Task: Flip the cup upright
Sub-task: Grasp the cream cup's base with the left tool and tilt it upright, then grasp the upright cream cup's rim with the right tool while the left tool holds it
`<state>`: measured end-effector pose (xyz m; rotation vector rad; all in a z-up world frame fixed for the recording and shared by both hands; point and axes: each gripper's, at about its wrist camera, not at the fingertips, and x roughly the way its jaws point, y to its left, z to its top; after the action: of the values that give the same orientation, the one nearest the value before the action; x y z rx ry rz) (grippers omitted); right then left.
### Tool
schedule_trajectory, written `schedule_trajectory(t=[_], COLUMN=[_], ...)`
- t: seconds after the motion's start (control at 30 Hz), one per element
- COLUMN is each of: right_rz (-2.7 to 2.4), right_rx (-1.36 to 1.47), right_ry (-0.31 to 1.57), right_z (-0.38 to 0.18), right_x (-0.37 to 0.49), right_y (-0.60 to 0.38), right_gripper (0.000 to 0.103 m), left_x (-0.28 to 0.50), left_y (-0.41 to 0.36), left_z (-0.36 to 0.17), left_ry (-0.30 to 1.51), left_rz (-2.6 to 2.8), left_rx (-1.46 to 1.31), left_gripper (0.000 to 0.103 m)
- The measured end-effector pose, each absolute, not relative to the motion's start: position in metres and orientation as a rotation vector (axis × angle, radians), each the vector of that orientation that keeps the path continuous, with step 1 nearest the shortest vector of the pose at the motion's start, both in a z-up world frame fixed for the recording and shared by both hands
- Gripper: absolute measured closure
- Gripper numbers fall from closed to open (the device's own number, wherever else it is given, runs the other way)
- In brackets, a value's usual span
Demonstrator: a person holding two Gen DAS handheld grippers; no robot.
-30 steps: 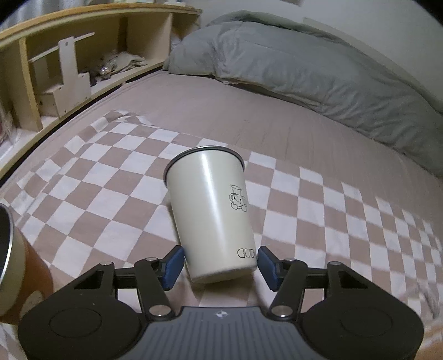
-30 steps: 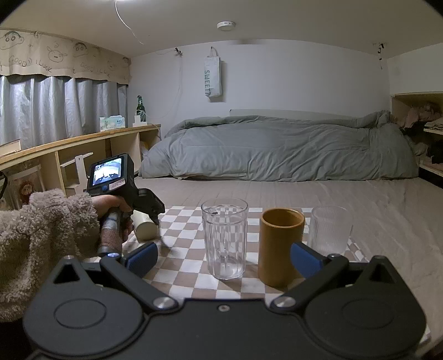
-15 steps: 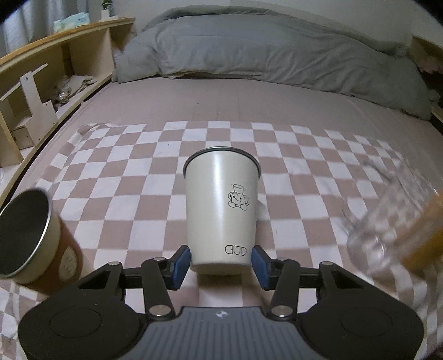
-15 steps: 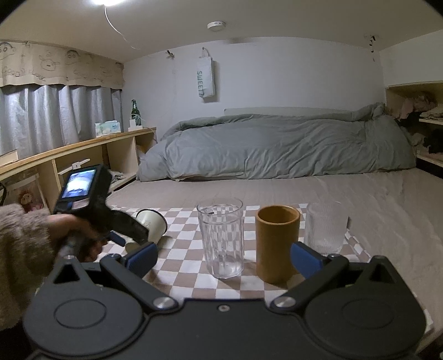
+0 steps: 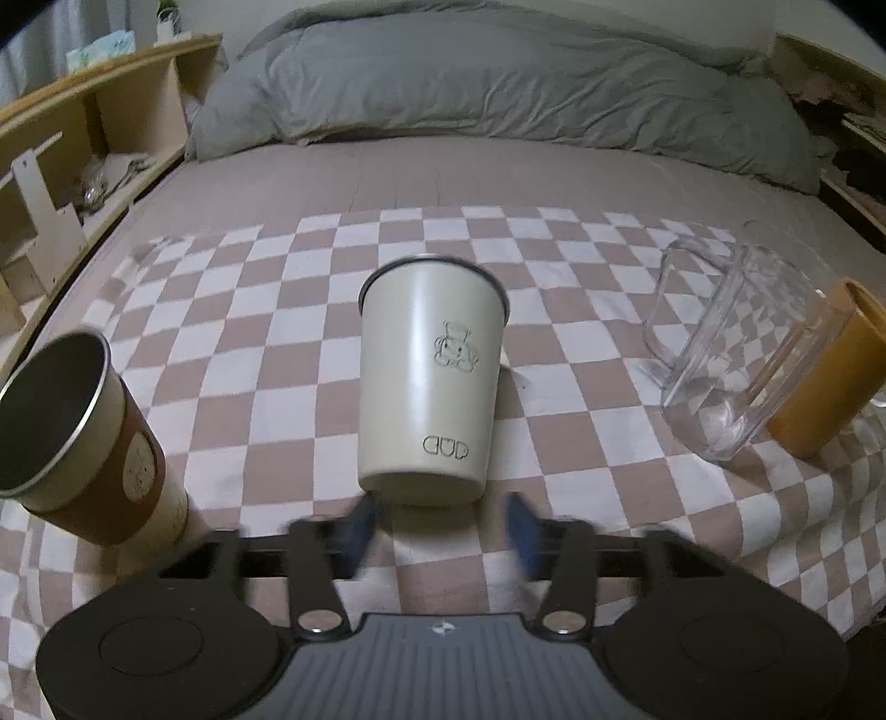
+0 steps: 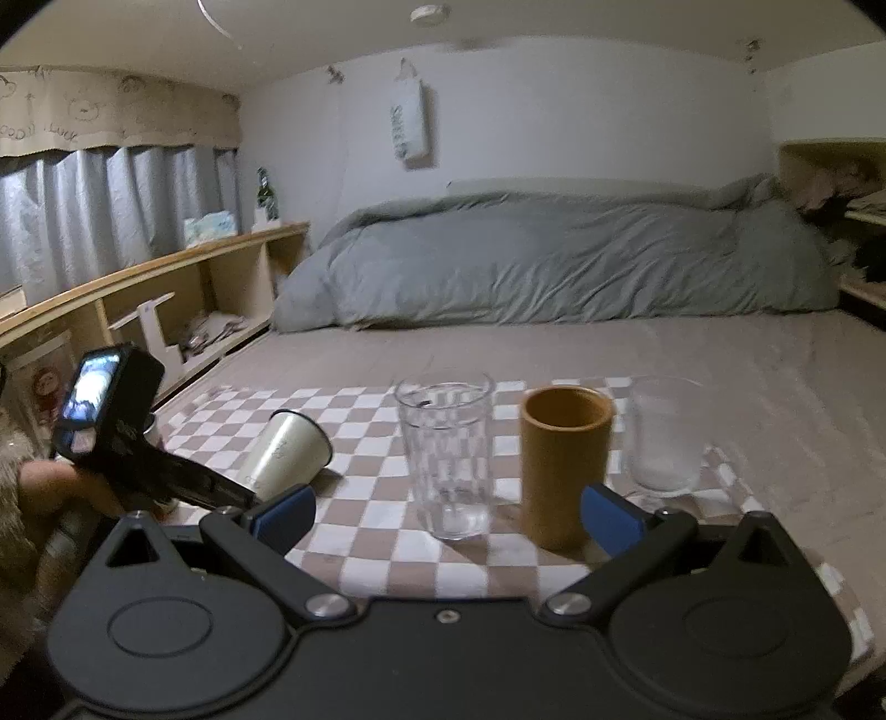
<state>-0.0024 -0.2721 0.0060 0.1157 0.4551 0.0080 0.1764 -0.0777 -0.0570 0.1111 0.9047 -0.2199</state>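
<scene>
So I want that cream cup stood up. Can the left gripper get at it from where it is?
Probably yes. The cream cup lies on its side with its base toward the left gripper, whose open fingers sit just short of it. Nothing stands between; the brown cup and clear glass are off to the sides.

- A bed (image 6: pixel 637 354) with a dusty-pink sheet stretches away ahead of the tongs, filling the room's middle.
- A checked pink-and-white cloth (image 5: pixel 554 266) lies on the sheet, nearest the tongs.
- A rumpled grey duvet (image 6: pixel 554 266) is heaped across the bed's far end.
- A pale wooden shelf unit (image 6: pixel 183 288) runs along the left side; a green bottle (image 6: pixel 267 194) and a tissue pack (image 6: pixel 209 224) stand on its top.
- Grey curtains (image 6: pixel 111 205) hang behind it, under a beige valance (image 6: pixel 111 116) with bear drawings.
- A white wall (image 6: pixel 554 122) carries a hanging bag (image 6: pixel 408 130).
- A round ceiling fitting (image 6: pixel 427 12) sits overhead.
- An open shelf (image 6: pixel 841 183) of clutter is on the far right.
</scene>
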Motion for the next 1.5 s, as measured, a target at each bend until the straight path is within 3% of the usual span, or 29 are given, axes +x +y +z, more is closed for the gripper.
schedule_trajectory(t=[0.03,0.3,0.4,0.5,0.8,0.93,1.03,1.37,1.5], right_rz=[0.022,0.055,0.073,0.108,0.207,0.254,0.269,0.189,0.151], right_rx=[0.108,0.065,0.070,0.085,0.290,0.417,0.469,0.505,0.603], right_ry=[0.468,0.511,0.529,0.552,0.643,0.754,0.819,0.953,1.036], right_z=[0.010,0.036,0.039,0.039,0.027,0.002,-0.015,-0.050,-0.070], right_x=[0.003,0.057,0.076,0.095,0.156,0.190,0.214,0.261,0.272], right_y=[-0.271,-0.258,-0.249,-0.240,-0.226,-0.217,-0.202,-0.171,-0.174], right_gripper=[0.000,0.000,0.000,0.000,0.000,0.000,0.000,0.001,0.006], left_x=[0.175,0.190,0.202,0.207,0.194,0.185,0.183,0.173,0.172], left_y=[-0.077,-0.079,-0.075,-0.070,-0.065,-0.062,-0.056,-0.037,-0.032], left_z=[-0.055,-0.056,-0.063,-0.064,-0.059,-0.061,-0.060,-0.055,-0.056], left_ry=[0.885,0.802,0.800,0.820,0.869,0.863,0.873,0.859,0.860], left_rz=[-0.226,-0.226,-0.229,-0.282,-0.275,-0.284,-0.301,-0.334,-0.341], left_rx=[0.116,0.176,0.181,0.142,0.103,0.090,0.067,0.035,0.036], left_gripper=[0.027,0.026,0.031,0.045,0.046,0.044,0.033,0.033,0.033])
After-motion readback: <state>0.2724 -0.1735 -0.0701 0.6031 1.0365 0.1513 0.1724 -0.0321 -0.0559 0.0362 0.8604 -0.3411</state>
